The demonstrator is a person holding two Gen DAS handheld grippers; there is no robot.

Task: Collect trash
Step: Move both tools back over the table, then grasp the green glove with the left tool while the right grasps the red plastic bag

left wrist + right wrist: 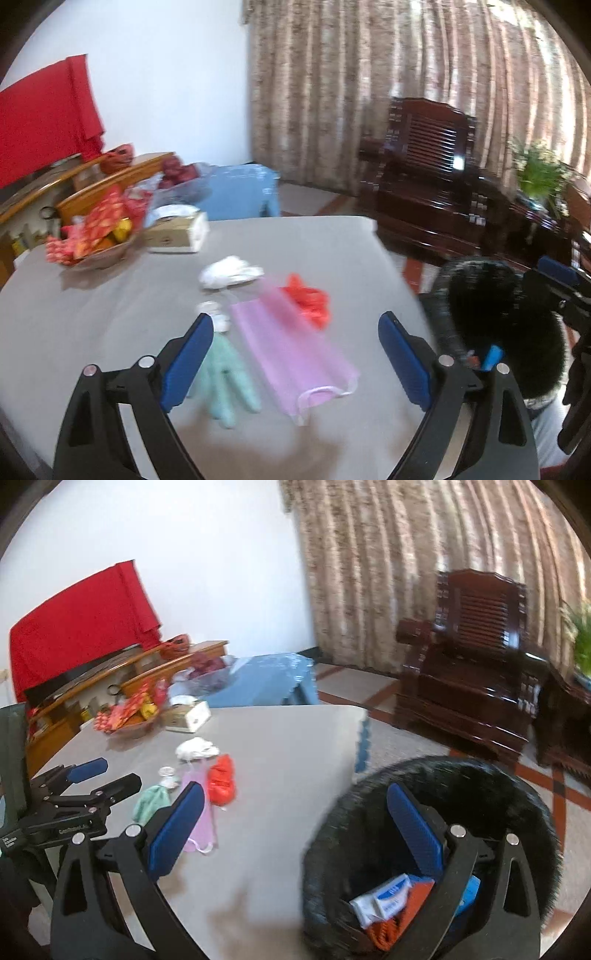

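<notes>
On the grey table (pixel 110 314) lie a pink face mask (pixel 291 350), a mint green glove (pixel 225 380), a red plastic bag (pixel 308 299), a crumpled white tissue (pixel 229 275) and small white scraps (pixel 214 312). My left gripper (pixel 295 354) is open and empty, just above the mask and glove. My right gripper (pixel 295 830) is open and empty over the black bin (pixel 443 812) at the table's right edge. The bin holds a white and blue packet (pixel 384 897) and orange trash (pixel 410 904). The mask (pixel 201 812), glove (pixel 149 801) and red bag (pixel 221 781) also show in the right wrist view.
A bowl of red packets (pixel 96 236) and a tissue box (pixel 177 232) stand at the table's far left. A blue stool (pixel 240 188) is behind the table. A dark wooden armchair (pixel 424 184) and a plant (pixel 535 173) stand to the right. The left gripper (pixel 74 797) shows in the right view.
</notes>
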